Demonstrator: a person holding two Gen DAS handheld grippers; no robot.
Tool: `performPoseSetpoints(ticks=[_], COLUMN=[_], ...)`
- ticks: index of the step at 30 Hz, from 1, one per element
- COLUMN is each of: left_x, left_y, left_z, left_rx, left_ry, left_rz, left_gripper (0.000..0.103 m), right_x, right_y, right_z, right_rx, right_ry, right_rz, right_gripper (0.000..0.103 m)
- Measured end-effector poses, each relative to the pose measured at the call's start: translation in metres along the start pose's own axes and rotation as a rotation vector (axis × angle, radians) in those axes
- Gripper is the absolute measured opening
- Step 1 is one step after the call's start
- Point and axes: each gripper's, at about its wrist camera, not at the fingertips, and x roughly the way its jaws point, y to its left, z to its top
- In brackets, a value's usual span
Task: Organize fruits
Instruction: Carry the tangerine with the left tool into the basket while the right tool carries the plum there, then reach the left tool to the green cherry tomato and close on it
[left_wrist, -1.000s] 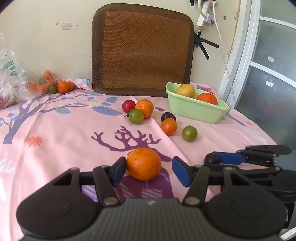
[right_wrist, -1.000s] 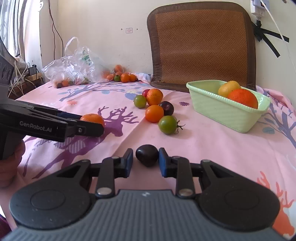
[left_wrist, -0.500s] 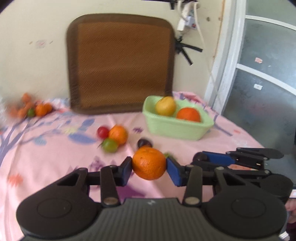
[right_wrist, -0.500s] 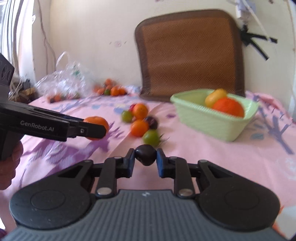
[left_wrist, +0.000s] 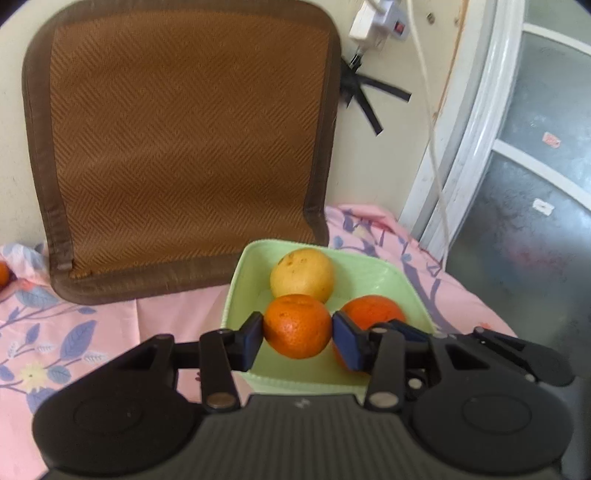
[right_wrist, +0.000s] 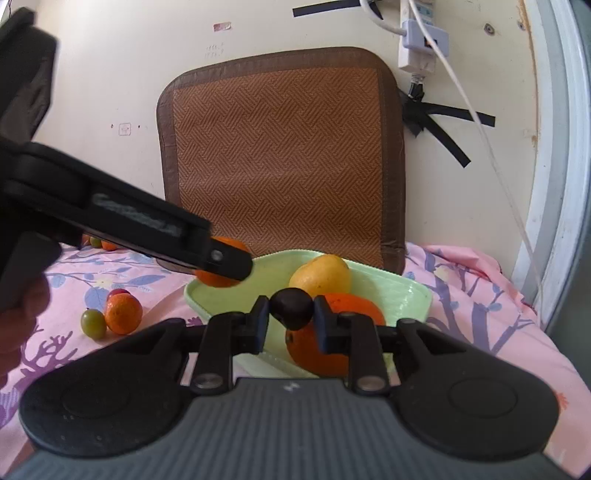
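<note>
The left gripper (left_wrist: 297, 338) has its blue fingers (left_wrist: 252, 338) pressed against both sides of a tangerine (left_wrist: 297, 326), a round fruit with bright orange, finely dimpled skin, held in the air over the near part of a pale green basket (left_wrist: 402, 286). The right gripper (right_wrist: 289, 322) is closed to a narrow gap around a small plum (right_wrist: 291, 308), dark and glossy, almost black, also held over the basket. Inside the basket lie a yellow fruit (left_wrist: 302, 275) toward the back and a larger orange (left_wrist: 373, 312) toward the right, partly hidden behind the grippers.

In the right wrist view, a small orange (right_wrist: 123, 312), a green tomato (right_wrist: 93, 323) touching it and a red tomato (right_wrist: 119, 292) just behind sit on the tabletop left of the basket. The tabletop is covered with a pink cloth (left_wrist: 74, 332) printed with purple branches and blue leaves. A brown woven cushion (left_wrist: 184, 140) leans upright against the cream wall behind the basket. A white power strip (right_wrist: 421, 44) with a trailing cable hangs on the wall, above strips of black tape (right_wrist: 439, 122), and a white door frame (left_wrist: 476, 140) with frosted glass stands on the right
</note>
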Motion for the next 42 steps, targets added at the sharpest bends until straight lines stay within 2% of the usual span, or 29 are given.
performPoseSetpoints(ticks=[3,5,7,11,15,19,23,26,32,38,42], left_x=[0.004,-0.002,-0.013,-0.063,-0.117,-0.14,-0.134,-0.118,-0.078,-0.069,-0.067], left_y=[0.002,0.005,0.01,0.034,0.064,0.092,0.109,0.107,0.097,0.1,0.094], left_z=[-0.005,-0.005,-0.002,0.0,-0.019,-0.044,-0.06,-0.063,-0.071,-0.073,-0.076], left_rx=[0.0,-0.007,-0.024,-0.089,-0.143,-0.193,-0.243,-0.211,-0.145,-0.161,-0.117], left_ry=[0.0,-0.011,-0.032,-0.141,-0.204,-0.177,-0.11,-0.07,0.023,0.024,0.019], left_rz=[0.006,0.003,0.003,0.004,0.077,0.151,0.121,0.082,0.057,0.054,0.075], left_gripper=[0.053,0.053,0.053,0.053,0.053,0.053,0.053,0.053,0.053,0.053,0.037], right_x=[-0.001,-0.003,-0.006,-0.019,-0.026,-0.032,-0.039,-0.038,-0.024,-0.015,-0.009], right_y=[0.005,0.005,0.002,-0.009,-0.014,-0.003,0.032,0.057,0.08,0.089,0.097], right_z=[-0.002,-0.002,-0.001,0.002,0.006,0.011,0.007,0.001,-0.002,-0.005,-0.008], right_rx=[-0.038,-0.037,-0.017,0.076,0.144,0.165,0.089,0.04,-0.044,-0.104,-0.147], right_ry=[-0.013,-0.02,-0.035,-0.085,-0.103,-0.061,0.003,0.065,0.15,0.172,0.19], right_rz=[0.004,0.012,0.009,0.037,0.073,0.185,0.295,0.344,0.309,0.287,0.261], right_gripper=[0.035,0.041,0.041,0.041,0.039,0.038,0.038,0.038,0.039,0.039,0.039])
